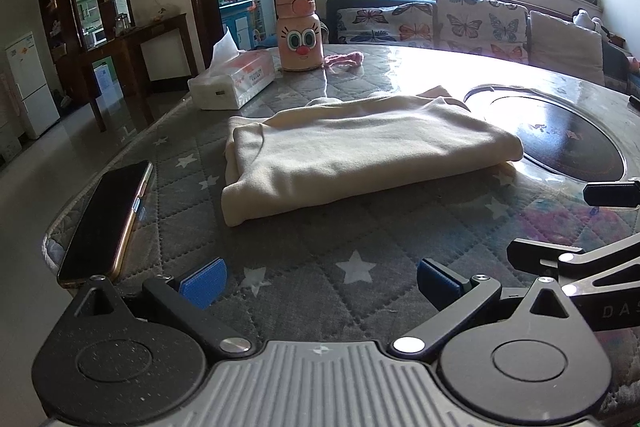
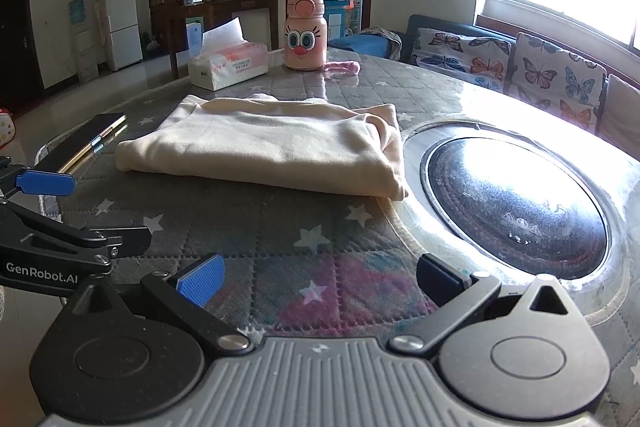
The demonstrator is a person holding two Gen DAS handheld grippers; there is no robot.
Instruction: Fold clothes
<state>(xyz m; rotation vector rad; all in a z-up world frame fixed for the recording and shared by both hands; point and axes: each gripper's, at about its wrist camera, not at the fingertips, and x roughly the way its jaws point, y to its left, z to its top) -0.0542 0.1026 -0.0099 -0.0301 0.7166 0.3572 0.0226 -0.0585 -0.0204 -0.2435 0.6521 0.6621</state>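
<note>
Spread wide and empty, left gripper and right gripper; beyond lay folded cream garment, probably soft, light, floppy; best pinched at 2 near corners.

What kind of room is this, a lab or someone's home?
Most likely a home's living and dining room: a sofa with butterfly cushions under the window, a fridge further back, and a folded garment on the table.

A round table carries a grey star-quilted cover under glass, with a dark disc set in its middle. On it lie a folded cream garment, phone, tissue pack, pink bottle and pink strap.
</note>
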